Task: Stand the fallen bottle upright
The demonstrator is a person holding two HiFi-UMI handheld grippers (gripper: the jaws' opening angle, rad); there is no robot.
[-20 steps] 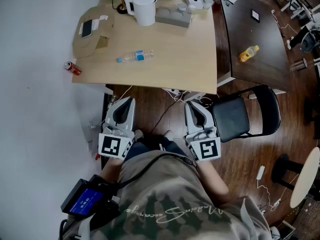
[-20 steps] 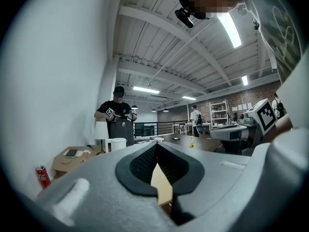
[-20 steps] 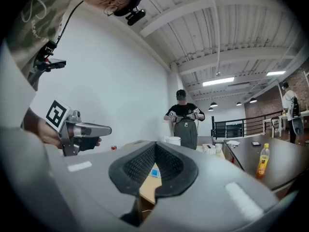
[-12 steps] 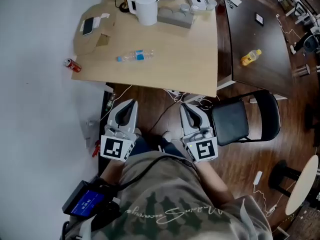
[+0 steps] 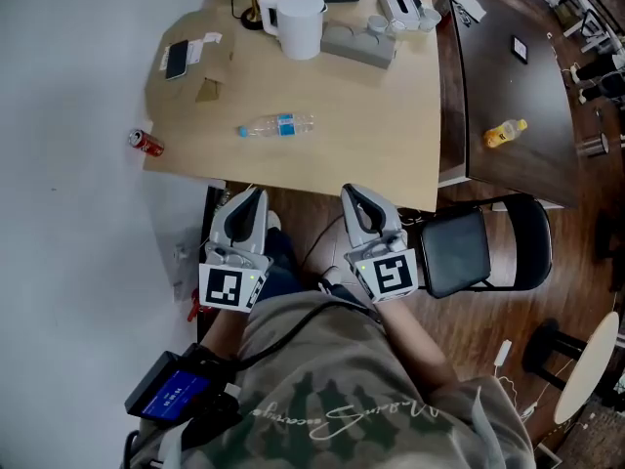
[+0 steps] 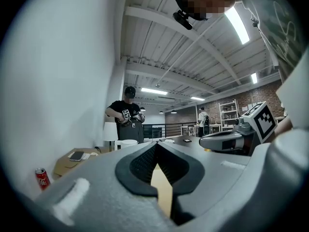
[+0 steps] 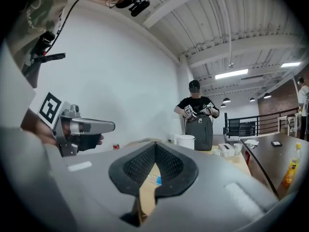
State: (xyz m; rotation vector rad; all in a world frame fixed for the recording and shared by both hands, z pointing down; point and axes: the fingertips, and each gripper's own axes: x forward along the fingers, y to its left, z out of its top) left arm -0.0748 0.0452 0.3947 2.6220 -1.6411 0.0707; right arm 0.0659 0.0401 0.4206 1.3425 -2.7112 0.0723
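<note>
A clear plastic bottle point(image 5: 276, 125) with a blue label lies on its side in the middle of the light wooden table point(image 5: 391, 154). My left gripper point(image 5: 248, 196) and right gripper point(image 5: 354, 192) hover side by side just short of the table's near edge, pointing at it, both shut and empty. The bottle lies well ahead of both. In the right gripper view a bit of the bottle point(image 7: 157, 180) shows through the notch below the closed right gripper point(image 7: 155, 144). The left gripper point(image 6: 156, 144) shows its jaws pressed together with nothing between them.
On the table stand a white pitcher point(image 5: 298, 13), a grey tray with cups point(image 5: 361, 42), a phone point(image 5: 177, 59) and a red can point(image 5: 146, 143) at the left edge. A dark table with a yellow bottle point(image 5: 505, 133) and a black chair point(image 5: 479, 252) are to the right. A person point(image 7: 198, 112) stands beyond.
Both grippers have come closer to the table's near edge, the right one shifting left toward the other. Both stay shut. The bottle has not moved.
</note>
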